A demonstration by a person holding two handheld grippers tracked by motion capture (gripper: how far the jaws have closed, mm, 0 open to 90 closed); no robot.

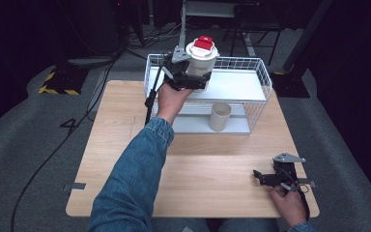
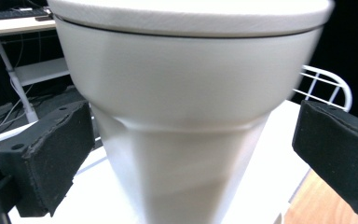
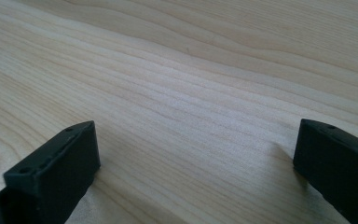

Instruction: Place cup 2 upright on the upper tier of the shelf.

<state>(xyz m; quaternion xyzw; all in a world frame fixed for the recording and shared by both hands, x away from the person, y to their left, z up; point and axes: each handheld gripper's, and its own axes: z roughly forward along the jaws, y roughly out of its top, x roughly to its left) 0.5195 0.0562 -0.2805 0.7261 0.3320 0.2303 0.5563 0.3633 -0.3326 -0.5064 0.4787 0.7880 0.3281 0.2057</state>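
**benchrat:** White plastic cup with lid (image 1: 201,59), red tab on top, is standing on the top shelf of the white wire rack (image 1: 263,72) at the far edge of the wooden table (image 1: 125,159). Left gripper (image 1: 189,77) is right up at it, with the person's left hand (image 1: 170,99) and denim sleeve (image 1: 130,179) stretched out across the table from the near side.

**tinkerer42:** Is it squeezing the cup though?

**benchrat:** Nope. In the left gripper view the cup (image 2: 182,116) sits between the two black jaws, but there's a clear gap on each side, so the pads aren't touching it. Spread wide, cup resting on the white shelf (image 2: 270,172) on its own base, upright.

**tinkerer42:** And the other hand?

**benchrat:** Right gripper (image 1: 263,178) is down at the near right corner of the table, well apart from the rack, with the right hand (image 1: 290,203) behind it. Its own view shows both jaws parted with nothing but bare wood grain (image 3: 191,93) between them, and they look to be resting on or just above the tabletop.

**tinkerer42:** Anything else in the rack?

**benchrat:** Yeah, a plain beige cup (image 1: 220,116) with no lid stands on the lower shelf, below and a bit right of the lidded one.
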